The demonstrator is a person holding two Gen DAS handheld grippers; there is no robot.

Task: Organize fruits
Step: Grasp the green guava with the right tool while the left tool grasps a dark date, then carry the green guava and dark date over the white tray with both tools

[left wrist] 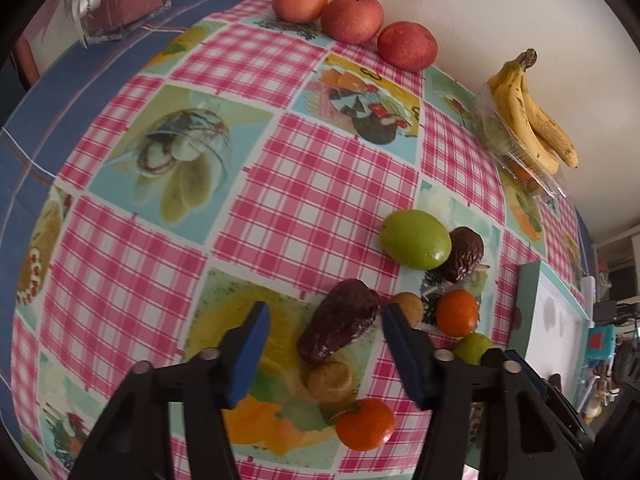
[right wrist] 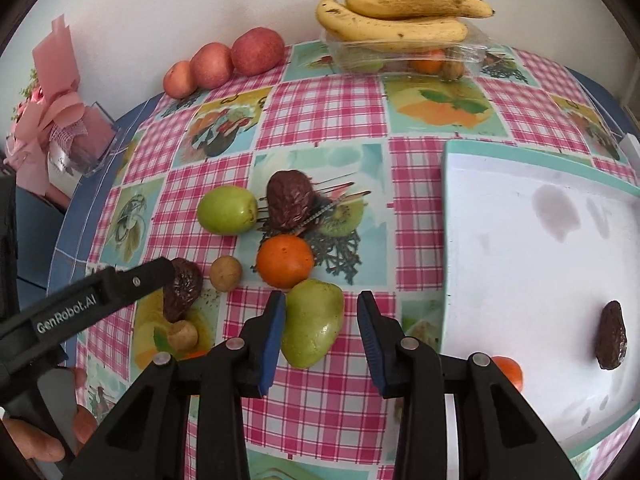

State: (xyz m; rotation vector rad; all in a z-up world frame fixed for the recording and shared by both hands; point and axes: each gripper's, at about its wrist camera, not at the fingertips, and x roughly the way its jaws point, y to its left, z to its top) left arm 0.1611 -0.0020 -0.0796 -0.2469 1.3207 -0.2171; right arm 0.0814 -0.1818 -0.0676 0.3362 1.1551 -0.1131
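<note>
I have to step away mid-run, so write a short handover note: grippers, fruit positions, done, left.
Left gripper: open, straddling a dark brown avocado on the checked tablecloth.
Right gripper: open, around a green mango-shaped fruit, not yet closed.
Done: one dark avocado lies on the white teal-rimmed tray.
Left: loose green apple, another avocado, oranges, small tan fruits.
At the wall: red apples, bananas on a clear box.

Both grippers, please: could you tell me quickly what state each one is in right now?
Left gripper: open, fingers either side of a dark avocado, not gripping it.
Right gripper: open around a green mango, not yet closed on it.
</note>
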